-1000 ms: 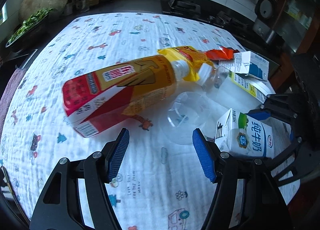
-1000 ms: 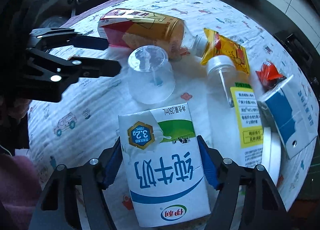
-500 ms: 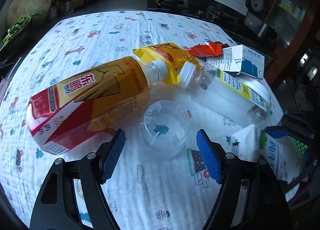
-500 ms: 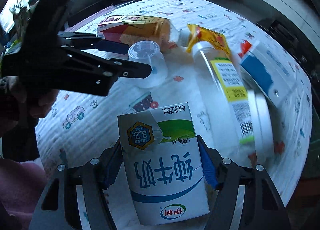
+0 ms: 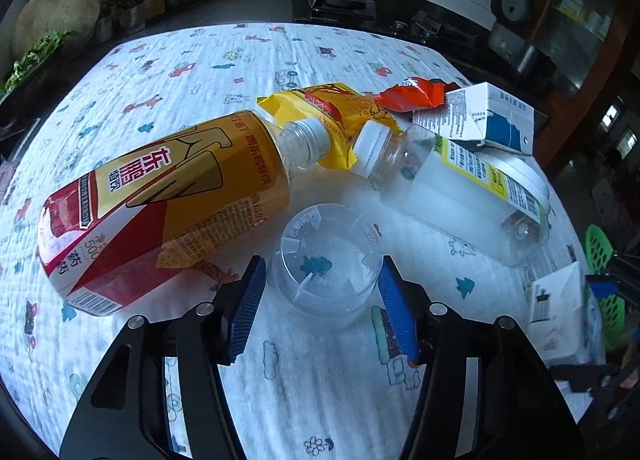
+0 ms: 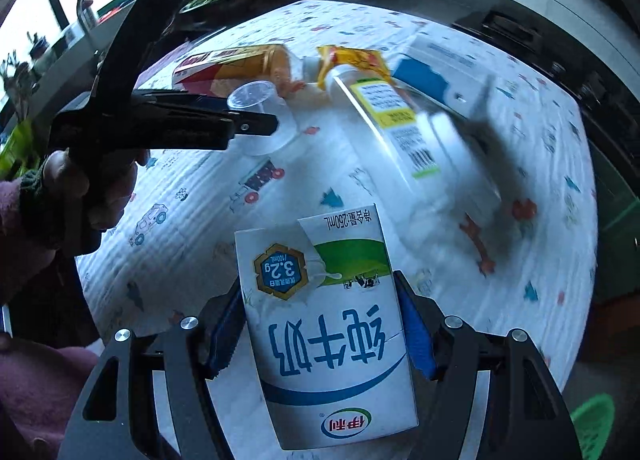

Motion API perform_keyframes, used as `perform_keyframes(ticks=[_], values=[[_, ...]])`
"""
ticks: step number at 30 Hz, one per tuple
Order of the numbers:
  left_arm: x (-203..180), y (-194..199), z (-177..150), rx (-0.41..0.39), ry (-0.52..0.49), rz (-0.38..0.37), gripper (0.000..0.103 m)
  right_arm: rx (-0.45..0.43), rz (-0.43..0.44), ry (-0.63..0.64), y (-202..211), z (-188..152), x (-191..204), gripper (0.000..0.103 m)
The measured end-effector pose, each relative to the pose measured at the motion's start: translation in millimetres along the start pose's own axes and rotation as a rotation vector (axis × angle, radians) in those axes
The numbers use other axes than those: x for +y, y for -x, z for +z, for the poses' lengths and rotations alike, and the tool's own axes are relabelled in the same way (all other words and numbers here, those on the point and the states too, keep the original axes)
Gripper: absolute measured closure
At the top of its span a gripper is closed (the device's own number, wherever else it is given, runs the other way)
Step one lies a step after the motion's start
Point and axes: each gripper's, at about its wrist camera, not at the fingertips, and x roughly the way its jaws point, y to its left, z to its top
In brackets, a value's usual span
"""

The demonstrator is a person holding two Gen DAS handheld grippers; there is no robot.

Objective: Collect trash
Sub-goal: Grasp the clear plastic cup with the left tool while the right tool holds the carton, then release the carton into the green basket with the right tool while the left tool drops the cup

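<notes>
A clear plastic cup (image 5: 326, 264) stands upside down on the printed cloth (image 5: 200, 71). My left gripper (image 5: 320, 300) straddles it, and its jaws are closing. The right pad meets the cup's wall and a sliver of cloth still shows at the left pad. In the right wrist view that cup (image 6: 256, 99) sits behind the left gripper's finger (image 6: 240, 125). My right gripper (image 6: 320, 292) is shut on a white, green and blue milk carton (image 6: 324, 324), lifted off the cloth near the table's edge. The same carton (image 5: 556, 308) shows at the right of the left wrist view.
A yellow and red drink bottle (image 5: 160, 203) lies left of the cup and a clear bottle (image 5: 460, 195) lies right of it. Behind them are a yellow pouch (image 5: 340, 107), a red wrapper (image 5: 412, 97) and a blue and white carton (image 5: 488, 119). A green basket (image 6: 592, 420) sits below the table edge.
My left gripper came up to the cup, widened, then narrowed around it. My right gripper carried the milk carton away from the pile toward the table edge and rolled.
</notes>
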Motion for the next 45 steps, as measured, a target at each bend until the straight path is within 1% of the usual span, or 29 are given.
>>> perform_keyframes(ticks=[7,12,18,21,26,31,39,45], values=[[-19.7,26.8,-9.3,-0.035,-0.028,-0.019,0.047,-0.038,-0.040,-0.094,27.7,-26.3,-17.4,0.037],[-44.6,49.1,-13.1,-0.066,-0.076,-0.056,0.047,-0.074,-0.099,-0.171,54.3,-52.8,-33.4,0.037],[-87.4,67.3,-17.4,-0.090,-0.138,-0.130,0.047,-0.110,-0.184,-0.279,85.5,-86.0,-55.3,0.037],[-111.7,71.8,-19.9,-0.095,-0.179,-0.169,0.047,-0.118,-0.245,-0.334,100.0,-104.8,-71.5,0.037],[-154.8,79.1,-22.8,-0.103,-0.240,-0.232,0.047,-0.134,-0.347,-0.448,127.9,-140.7,-105.8,0.037],[-200.6,84.8,-25.2,-0.113,-0.308,-0.285,0.047,-0.125,-0.443,-0.549,146.6,-176.8,-140.9,0.036],[-262.4,90.7,-25.3,-0.127,-0.396,-0.342,0.047,-0.108,-0.529,-0.677,163.1,-226.0,-181.5,0.036],[-303.9,87.3,-24.1,-0.129,-0.454,-0.374,0.047,-0.114,-0.549,-0.726,168.0,-245.8,-195.6,0.035]])
